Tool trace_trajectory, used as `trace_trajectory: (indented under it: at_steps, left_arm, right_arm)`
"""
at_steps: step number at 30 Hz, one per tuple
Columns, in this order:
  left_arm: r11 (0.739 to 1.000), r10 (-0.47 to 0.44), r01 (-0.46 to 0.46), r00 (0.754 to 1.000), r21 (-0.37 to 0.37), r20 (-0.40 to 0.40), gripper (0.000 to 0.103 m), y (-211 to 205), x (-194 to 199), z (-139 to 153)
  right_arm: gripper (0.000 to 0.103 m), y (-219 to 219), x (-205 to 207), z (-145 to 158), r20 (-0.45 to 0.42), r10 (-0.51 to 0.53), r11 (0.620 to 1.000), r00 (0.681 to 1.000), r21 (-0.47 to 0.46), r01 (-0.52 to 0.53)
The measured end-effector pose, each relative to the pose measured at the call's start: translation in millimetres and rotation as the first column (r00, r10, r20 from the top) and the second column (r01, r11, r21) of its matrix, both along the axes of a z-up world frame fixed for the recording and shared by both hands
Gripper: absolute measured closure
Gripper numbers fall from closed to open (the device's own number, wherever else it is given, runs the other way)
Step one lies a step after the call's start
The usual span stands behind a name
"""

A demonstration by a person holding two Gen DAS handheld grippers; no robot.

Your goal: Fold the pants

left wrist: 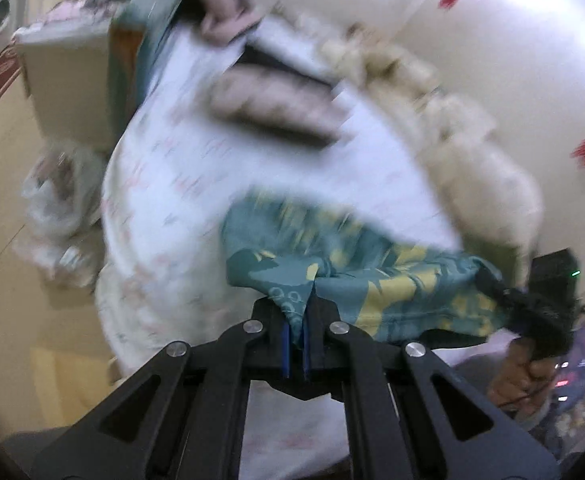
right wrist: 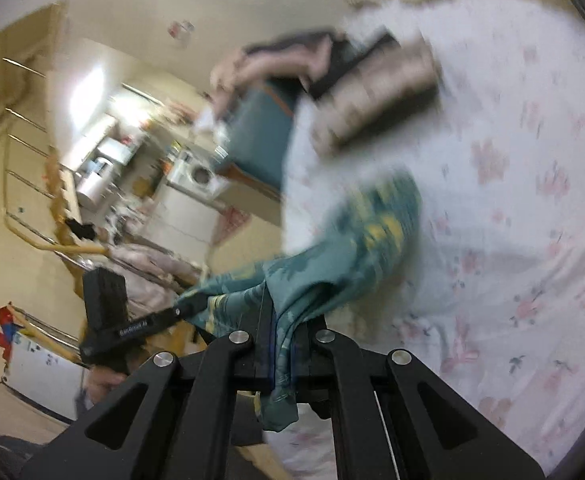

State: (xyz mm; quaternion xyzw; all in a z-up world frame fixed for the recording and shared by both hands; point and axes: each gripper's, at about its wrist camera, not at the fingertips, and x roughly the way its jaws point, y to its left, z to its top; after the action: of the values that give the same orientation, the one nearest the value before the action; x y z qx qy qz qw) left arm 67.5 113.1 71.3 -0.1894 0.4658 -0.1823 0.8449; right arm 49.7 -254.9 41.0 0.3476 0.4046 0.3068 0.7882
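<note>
We hold the teal-and-yellow patterned pants (left wrist: 344,276) stretched between both grippers above a bed covered in a white floral sheet (left wrist: 164,200), the cloth filling the lower centre of the left wrist view. Our left gripper (left wrist: 296,320) has its fingers pressed together on one edge of the fabric, and our right gripper (right wrist: 280,336) pinches another bunched edge the same way, low in the centre of its own view (both views are smeared with blur). A striped folded garment (right wrist: 376,96) lies on the sheet toward the upper middle of the right wrist frame.
</note>
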Motion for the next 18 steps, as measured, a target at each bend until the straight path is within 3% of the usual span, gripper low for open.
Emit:
trace_trajectory:
  at_steps: [3,7,10,18]
  left_arm:
    - [0.997,-0.01,0.02,0.992,-0.075,0.128,0.101,-4.3,-15.4,57.7]
    - [0.993,-0.021,0.047,0.973,-0.109,0.229,0.101,-13.6,-10.4,101.6]
    - [0.996,-0.006,0.029,0.968,-0.087,0.25,0.101,-21.6,11.2,110.1]
    - [0.997,0.071,-0.065,0.962,-0.032,0.265,0.101,-36.5,83.6,92.5]
  right_arm:
    - [0.1,-12.6,-13.8,61.8,0.1,-0.032,0.999,0.994,0.008,0.031]
    - [0.099,-30.2,-10.7,110.5,0.131,-0.072,0.997,0.989,0.021,0.069]
    - [0.099,-34.8,9.5,124.7,0.124,-0.076,0.997,0.989,0.005,0.076]
    - [0.099,-34.9,80.0,112.0,0.107,-0.07,0.995,0.992,-0.065,0.077]
